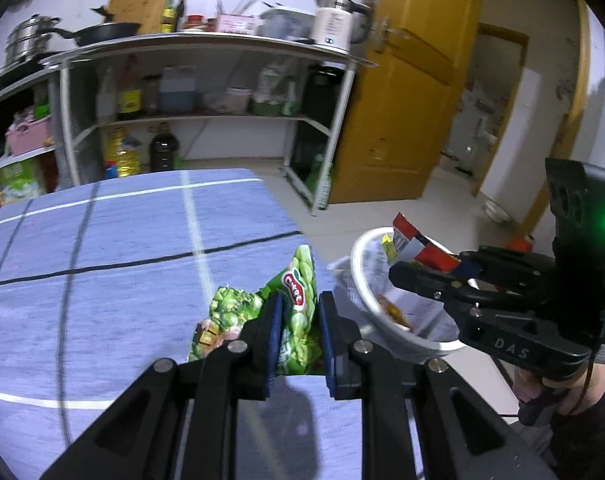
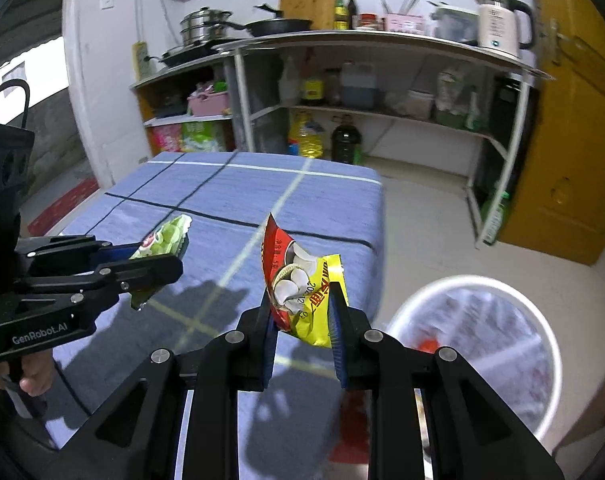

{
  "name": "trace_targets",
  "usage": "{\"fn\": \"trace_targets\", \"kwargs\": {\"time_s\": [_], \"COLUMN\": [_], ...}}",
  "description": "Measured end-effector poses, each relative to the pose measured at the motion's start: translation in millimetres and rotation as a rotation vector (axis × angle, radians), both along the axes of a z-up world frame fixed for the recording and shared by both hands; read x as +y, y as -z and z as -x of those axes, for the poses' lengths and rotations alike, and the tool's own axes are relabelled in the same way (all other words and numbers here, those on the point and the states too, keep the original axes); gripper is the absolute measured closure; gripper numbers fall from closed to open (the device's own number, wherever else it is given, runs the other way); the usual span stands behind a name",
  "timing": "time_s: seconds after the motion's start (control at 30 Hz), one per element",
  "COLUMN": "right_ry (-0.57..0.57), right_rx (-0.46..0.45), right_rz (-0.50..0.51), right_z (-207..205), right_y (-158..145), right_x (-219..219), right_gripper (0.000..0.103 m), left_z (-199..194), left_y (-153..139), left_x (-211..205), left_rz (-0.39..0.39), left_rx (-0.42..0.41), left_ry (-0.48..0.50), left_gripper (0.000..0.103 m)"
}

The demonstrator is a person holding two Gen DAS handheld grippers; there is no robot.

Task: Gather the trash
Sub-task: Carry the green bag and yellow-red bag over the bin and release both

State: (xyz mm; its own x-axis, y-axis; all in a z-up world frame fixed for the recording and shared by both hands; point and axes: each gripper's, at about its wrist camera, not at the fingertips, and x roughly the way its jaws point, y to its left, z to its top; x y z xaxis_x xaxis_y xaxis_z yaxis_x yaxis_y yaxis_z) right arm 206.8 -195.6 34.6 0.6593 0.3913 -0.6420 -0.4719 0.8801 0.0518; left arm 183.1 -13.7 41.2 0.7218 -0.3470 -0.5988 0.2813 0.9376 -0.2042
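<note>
My left gripper [image 1: 298, 312] is shut on a green snack wrapper [image 1: 298, 284] and holds it above the right edge of the blue-clothed table [image 1: 122, 260]. My right gripper [image 2: 302, 312] is shut on a red and yellow snack wrapper [image 2: 298, 276] and holds it above the table's near right corner [image 2: 262, 184]. In the left wrist view the right gripper [image 1: 398, 272] holds its red wrapper [image 1: 414, 244] over the white trash bin [image 1: 366, 300]. The bin [image 2: 422, 304], lined with a clear bag, stands on the floor right of the table. The left gripper [image 2: 174, 264] with the green wrapper [image 2: 166, 238] shows in the right wrist view.
A metal shelf unit [image 2: 382, 44] with pots, a kettle and bottles stands behind the table. A yellow door [image 1: 406, 80] is at the right. The trash bin holds some wrappers [image 1: 394, 312].
</note>
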Motion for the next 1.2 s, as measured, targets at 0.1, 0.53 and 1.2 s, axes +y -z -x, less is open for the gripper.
{"fn": "trace_targets", "kwargs": {"time_s": [0.1,0.53,1.2], "right_ry": [0.044,0.213,0.281], "right_rx": [-0.004,0.038,0.132], "right_rz": [-0.001,-0.019,0.036], "right_z": [5.0,5.1,-42.6], "right_y": [0.0,22.0,69.7], "right_x": [-29.0,-137.2,-172.4], "right_gripper": [0.079,0.079,0.079], "left_z": [-1.7,-30.5,-82.1], "left_y": [0.3,11.6,64.2], "left_x": [-27.5,-136.0,-186.6], "left_rz": [0.0,0.009,-0.014], "left_rx": [0.006,0.044,0.171], "left_ry": [0.037,0.162,0.155], "left_gripper": [0.084,0.083,0.079]}}
